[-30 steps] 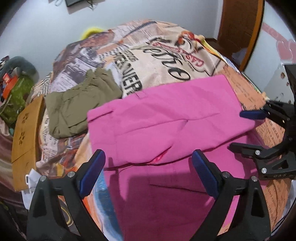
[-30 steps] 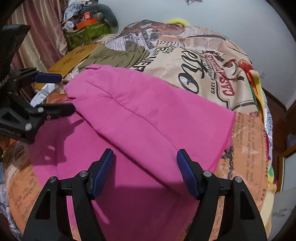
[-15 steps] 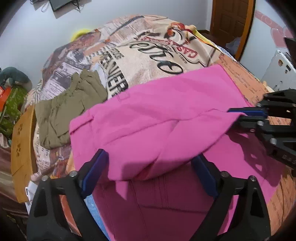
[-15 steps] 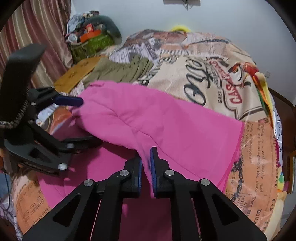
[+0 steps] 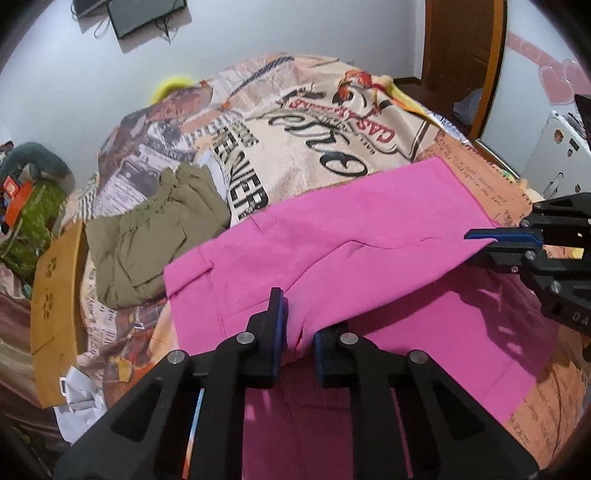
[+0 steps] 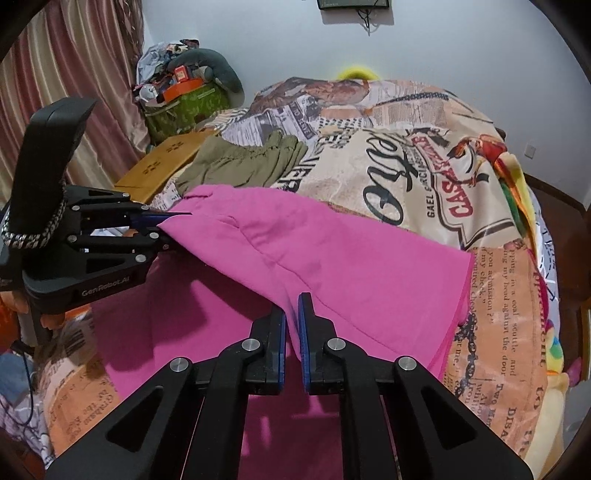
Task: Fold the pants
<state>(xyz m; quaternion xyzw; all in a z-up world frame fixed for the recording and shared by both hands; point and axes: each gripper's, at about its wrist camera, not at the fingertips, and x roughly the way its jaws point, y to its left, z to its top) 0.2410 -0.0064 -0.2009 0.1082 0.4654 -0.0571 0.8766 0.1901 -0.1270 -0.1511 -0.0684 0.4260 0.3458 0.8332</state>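
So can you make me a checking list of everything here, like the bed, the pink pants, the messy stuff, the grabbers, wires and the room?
Surface: bed with a printed blanket.
Job's things: pink pants, upper layer lifted off the lower layer.
Clutter: olive garment bunched beside the pants; wooden board at the bed edge; green bag with toys.
Grippers: left gripper and right gripper both shut on a pants fold.
Cables: wires hang under a wall screen.
Surroundings: curtain, wooden door, white walls.
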